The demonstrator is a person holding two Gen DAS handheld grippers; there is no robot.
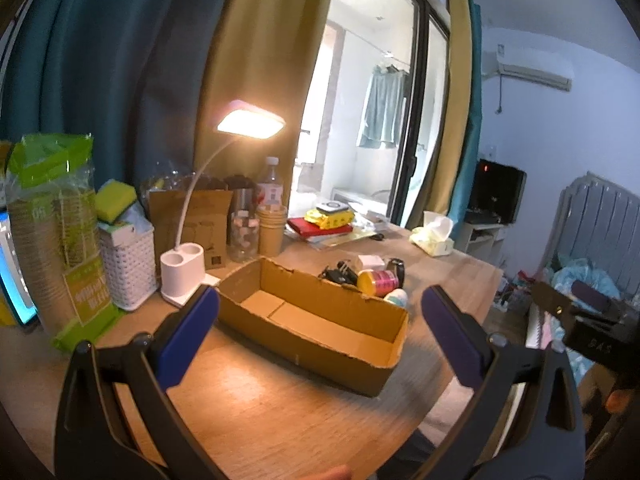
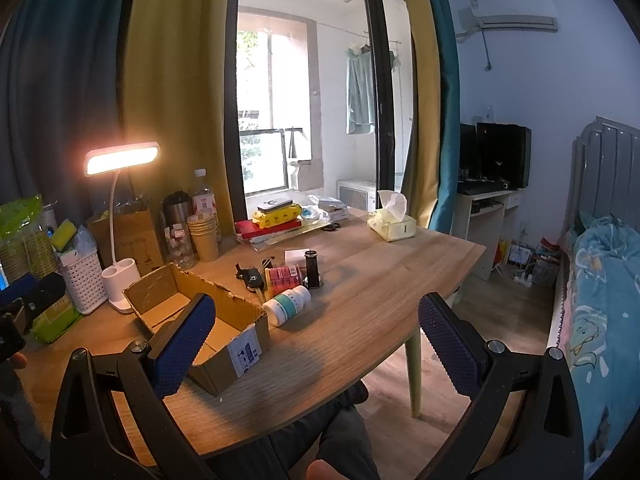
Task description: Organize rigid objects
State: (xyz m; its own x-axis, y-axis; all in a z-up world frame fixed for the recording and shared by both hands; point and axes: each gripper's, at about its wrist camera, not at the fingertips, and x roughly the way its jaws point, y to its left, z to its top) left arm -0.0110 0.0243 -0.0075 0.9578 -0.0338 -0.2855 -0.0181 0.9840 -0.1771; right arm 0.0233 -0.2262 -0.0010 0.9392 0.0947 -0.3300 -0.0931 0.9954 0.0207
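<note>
An empty brown cardboard box [image 1: 320, 320] [image 2: 208, 312] lies on the wooden table [image 2: 360, 292]. Just beyond it lies a small pile: a white bottle with a teal label [image 2: 289, 305] [image 1: 397, 298], a red and pink canister with a yellow end [image 2: 285, 276] [image 1: 378, 282], a black car key with keys [image 2: 251, 276] [image 1: 339, 273], a black cylinder [image 2: 313, 270] and a small white box [image 2: 297, 257] [image 1: 370, 262]. My left gripper [image 1: 320, 336] hangs open over the box. My right gripper [image 2: 316, 336] is open too, above the table's near edge, holding nothing.
A lit white desk lamp [image 2: 120, 264], a white basket [image 2: 82, 280], paper cups [image 2: 205, 236], jars and bottles crowd the table's back left. Books [image 2: 272, 226] and a tissue box [image 2: 392, 220] sit at the back. A person's legs [image 2: 320, 432] are under the table; a bed [image 2: 600, 300] stands right.
</note>
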